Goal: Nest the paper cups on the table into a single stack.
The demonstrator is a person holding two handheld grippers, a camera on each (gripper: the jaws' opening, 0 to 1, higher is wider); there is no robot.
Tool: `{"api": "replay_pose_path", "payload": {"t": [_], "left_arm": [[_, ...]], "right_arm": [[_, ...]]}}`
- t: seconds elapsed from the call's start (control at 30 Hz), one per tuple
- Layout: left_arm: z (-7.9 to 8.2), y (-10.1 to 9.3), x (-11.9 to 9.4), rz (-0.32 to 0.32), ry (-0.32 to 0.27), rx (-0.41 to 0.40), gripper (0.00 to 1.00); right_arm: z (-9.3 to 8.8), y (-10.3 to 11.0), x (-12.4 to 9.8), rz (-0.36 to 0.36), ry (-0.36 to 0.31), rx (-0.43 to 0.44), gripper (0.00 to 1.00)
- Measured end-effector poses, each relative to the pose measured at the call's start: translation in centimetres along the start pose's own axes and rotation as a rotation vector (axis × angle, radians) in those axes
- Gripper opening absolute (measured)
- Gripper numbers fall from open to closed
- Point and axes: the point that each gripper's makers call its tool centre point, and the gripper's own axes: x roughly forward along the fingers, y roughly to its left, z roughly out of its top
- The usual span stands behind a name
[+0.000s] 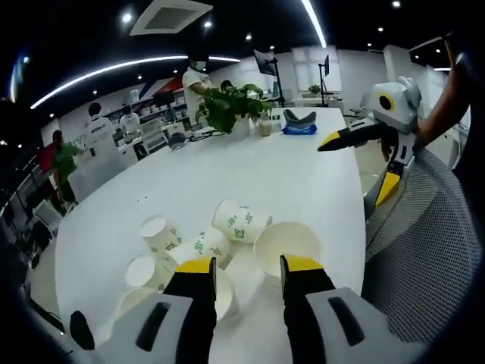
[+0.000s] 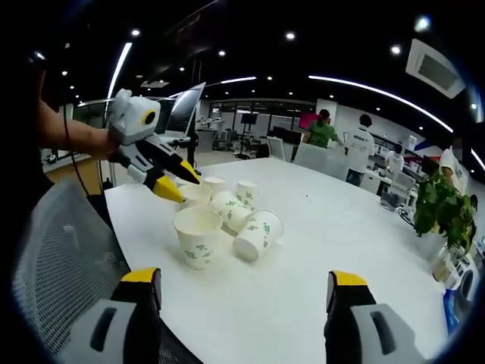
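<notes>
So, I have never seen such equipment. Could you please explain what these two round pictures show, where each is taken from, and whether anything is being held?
A person holds a hand tool, a gripper with two yellow-tipped jaws, in each hand. A fisheye camera rides on each, which is why the pictures are round.

The left gripper view looks along the left gripper down at a white table. The right gripper enters it from the right.

The right gripper view looks along the right gripper across the same table; there the left gripper hovers over the cups.

On the table is a loose cluster of paper cups, some upright, some on their sides, not yet stacked. A plant stands at the far end.

Both grippers are open and hold nothing.
</notes>
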Motion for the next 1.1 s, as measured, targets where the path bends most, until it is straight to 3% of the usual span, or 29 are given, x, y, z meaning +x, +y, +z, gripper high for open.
{"api": "replay_pose_path", "payload": {"t": [0.43, 0.87, 1.1], "left_arm": [[-2.0, 1.5, 0.9, 0.032, 0.042, -0.074, 0.2], [-3.0, 1.7, 1.6, 0.028, 0.086, -0.061, 0.02], [-2.9, 1.5, 1.4, 0.031, 0.087, -0.058, 0.01]], "right_arm": [[-0.1, -0.1, 0.0, -0.005, 0.004, -0.003, 0.91], [-0.2, -0.1, 0.0, -0.007, 0.014, -0.008, 0.9], [-0.2, -0.2, 0.0, -0.009, 0.014, -0.008, 0.9]]}}
